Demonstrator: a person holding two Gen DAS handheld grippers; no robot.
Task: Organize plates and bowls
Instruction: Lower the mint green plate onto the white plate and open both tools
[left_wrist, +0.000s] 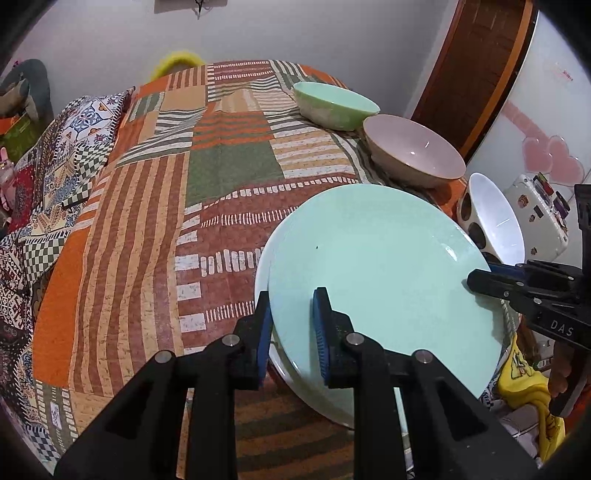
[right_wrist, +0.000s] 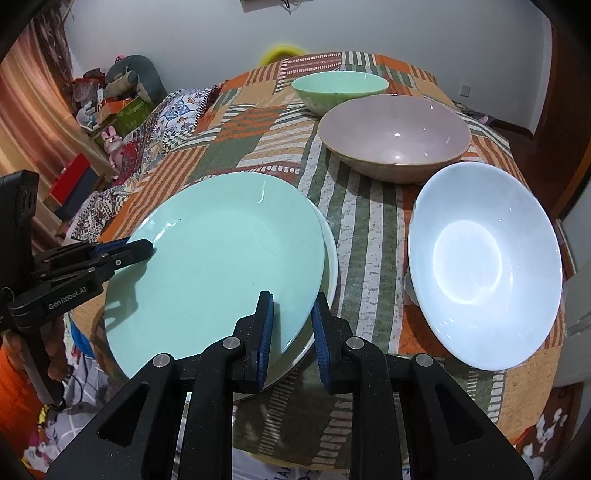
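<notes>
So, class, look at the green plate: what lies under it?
Under the green plate a white plate shows only as a rim along one side. Its middle is covered, so whether more plates lie beneath cannot be seen.
</notes>
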